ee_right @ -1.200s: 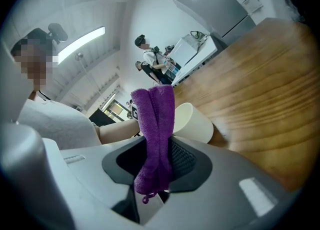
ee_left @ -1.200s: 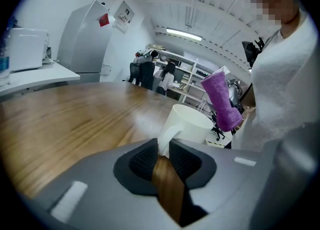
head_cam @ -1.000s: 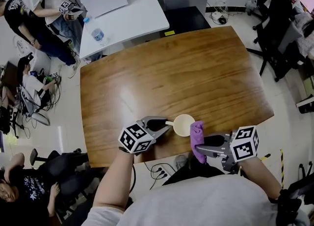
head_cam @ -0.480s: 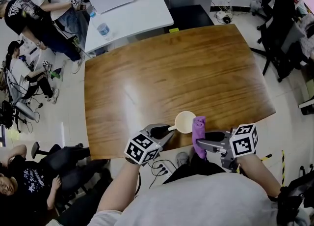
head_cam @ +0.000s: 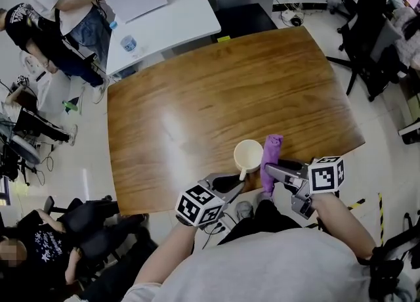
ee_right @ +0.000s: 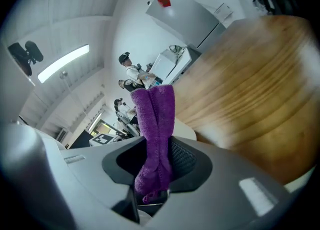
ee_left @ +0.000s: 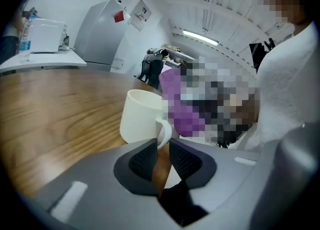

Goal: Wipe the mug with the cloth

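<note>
the brown wooden table [head_cam: 216, 97] fills the middle of the head view, with a white table [head_cam: 170, 25] beyond its far left corner. the left gripper [head_cam: 239, 177] reaches in from the near edge. its jaws stand narrow, pinched on the handle of the white mug [head_cam: 248, 156], and the left gripper view shows the handle caught at the pad tips [ee_left: 150, 151]. the mug sits upright near the table's front edge, mouth up. whether its base touches the wood cannot be told. the right gripper [head_cam: 270, 171] is clamped on 1 purple cloth [head_cam: 270, 153], which stands up out of the jaws just beside the mug's right side. a small water bottle [head_cam: 129, 45] stands on the white table.
</note>
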A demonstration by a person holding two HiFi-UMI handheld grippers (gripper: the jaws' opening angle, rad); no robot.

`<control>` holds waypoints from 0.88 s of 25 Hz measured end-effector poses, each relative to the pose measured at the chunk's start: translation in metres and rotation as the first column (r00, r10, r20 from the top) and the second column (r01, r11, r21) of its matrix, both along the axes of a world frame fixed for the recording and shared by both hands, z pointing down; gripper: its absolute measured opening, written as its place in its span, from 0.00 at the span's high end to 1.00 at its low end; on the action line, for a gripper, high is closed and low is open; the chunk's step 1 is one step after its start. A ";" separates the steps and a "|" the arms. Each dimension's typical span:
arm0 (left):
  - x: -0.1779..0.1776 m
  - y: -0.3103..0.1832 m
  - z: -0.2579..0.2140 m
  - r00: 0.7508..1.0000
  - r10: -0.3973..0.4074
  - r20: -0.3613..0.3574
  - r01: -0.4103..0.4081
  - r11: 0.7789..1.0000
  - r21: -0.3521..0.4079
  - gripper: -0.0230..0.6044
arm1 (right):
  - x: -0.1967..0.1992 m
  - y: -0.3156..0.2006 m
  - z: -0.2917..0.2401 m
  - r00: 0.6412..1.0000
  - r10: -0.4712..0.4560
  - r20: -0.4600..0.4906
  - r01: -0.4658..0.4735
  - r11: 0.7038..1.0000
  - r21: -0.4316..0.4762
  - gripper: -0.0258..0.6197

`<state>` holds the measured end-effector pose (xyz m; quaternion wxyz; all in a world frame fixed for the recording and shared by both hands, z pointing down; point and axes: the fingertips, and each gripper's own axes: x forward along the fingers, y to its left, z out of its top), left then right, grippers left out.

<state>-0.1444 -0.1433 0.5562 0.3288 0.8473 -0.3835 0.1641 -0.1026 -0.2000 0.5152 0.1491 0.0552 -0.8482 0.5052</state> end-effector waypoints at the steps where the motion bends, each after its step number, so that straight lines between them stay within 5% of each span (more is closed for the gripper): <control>1: 0.005 -0.002 -0.001 1.000 0.010 -0.003 -0.010 1.000 -0.001 0.85 | 0.002 -0.003 -0.001 1.000 0.025 0.011 -0.024 1.000 -0.015 0.76; 5: 0.020 -0.005 -0.002 0.999 0.038 -0.008 -0.038 0.999 -0.009 0.85 | 0.009 -0.008 -0.003 0.992 0.112 0.056 -0.106 0.989 -0.104 0.76; 12: 0.030 -0.007 -0.001 0.998 0.056 -0.001 -0.056 0.998 -0.026 0.86 | 0.013 -0.005 0.019 0.991 0.128 0.037 -0.119 0.975 -0.187 0.76; 22: 0.024 -0.004 0.005 0.999 0.034 0.009 -0.034 0.998 -0.044 0.85 | 0.010 0.001 0.068 0.972 -0.071 -0.226 0.057 0.996 -0.068 0.76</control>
